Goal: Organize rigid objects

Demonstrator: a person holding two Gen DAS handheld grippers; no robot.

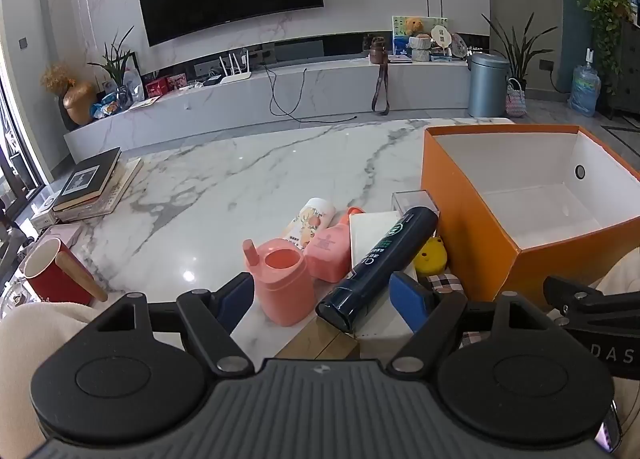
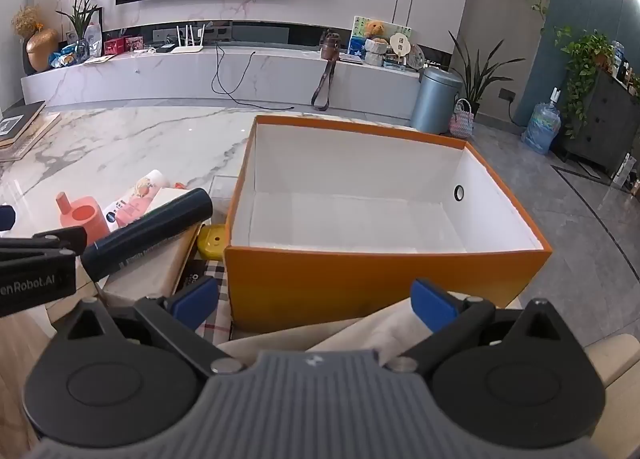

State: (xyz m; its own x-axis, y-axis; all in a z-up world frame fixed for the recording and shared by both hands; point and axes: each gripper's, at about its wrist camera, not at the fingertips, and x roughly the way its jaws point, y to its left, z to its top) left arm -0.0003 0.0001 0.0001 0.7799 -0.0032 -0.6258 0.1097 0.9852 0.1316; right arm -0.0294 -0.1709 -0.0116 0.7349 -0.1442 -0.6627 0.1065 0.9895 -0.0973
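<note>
The dark bottle (image 1: 378, 265) lies slanted across a white box (image 1: 374, 227), cap end nearest the left gripper (image 1: 324, 299), far end towards the orange box (image 2: 360, 279). Both the left and the right gripper (image 2: 314, 301) are spread wide, grasping nothing.

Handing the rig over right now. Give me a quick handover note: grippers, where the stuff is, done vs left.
Left gripper: open, empty, aimed at the pile.
Right gripper: open, empty, in front of the orange box.
Pile left of the box on the marble table: dark bottle lying tilted across a white box, pink cup upright, pink bottle, peach-print tube, yellow lid, clear case.
Done: nothing; the box interior shows nothing inside.
Left: probably move each item into the box, dark bottle first, since it lies on top.
</note>
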